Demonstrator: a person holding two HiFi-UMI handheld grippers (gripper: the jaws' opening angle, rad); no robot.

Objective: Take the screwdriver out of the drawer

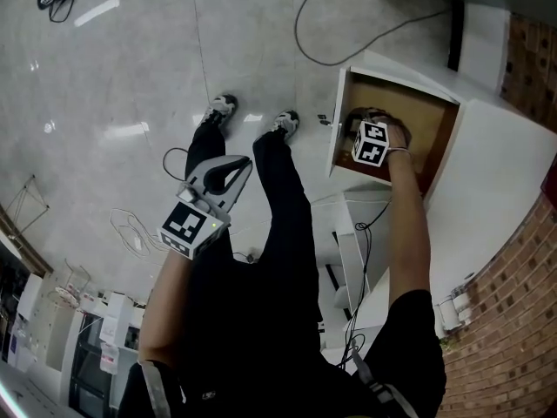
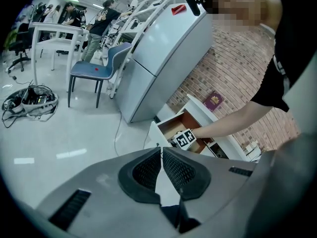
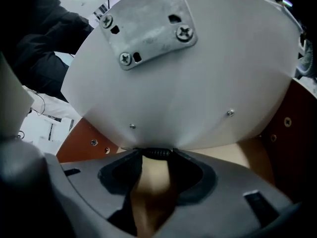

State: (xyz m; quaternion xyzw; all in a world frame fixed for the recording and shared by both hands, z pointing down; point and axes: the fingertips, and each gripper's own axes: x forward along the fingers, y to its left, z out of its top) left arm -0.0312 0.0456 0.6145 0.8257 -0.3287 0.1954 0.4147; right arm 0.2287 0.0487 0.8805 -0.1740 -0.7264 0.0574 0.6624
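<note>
The drawer stands pulled out of a white cabinet, its wooden floor showing. My right gripper, seen by its marker cube, points down into it. In the right gripper view its jaws are open, close against the inside of the white drawer front. A short black ribbed piece lies across the gap at the tips; I cannot tell whether it belongs to the screwdriver. My left gripper hangs over the floor in front of the person's legs. It is shut and empty, with its pads meeting at the tips.
A metal plate with screws sits on the drawer front. A grey cable loops on the floor behind the drawer. In the left gripper view, a fridge, a blue chair, a cable bundle and a brick wall.
</note>
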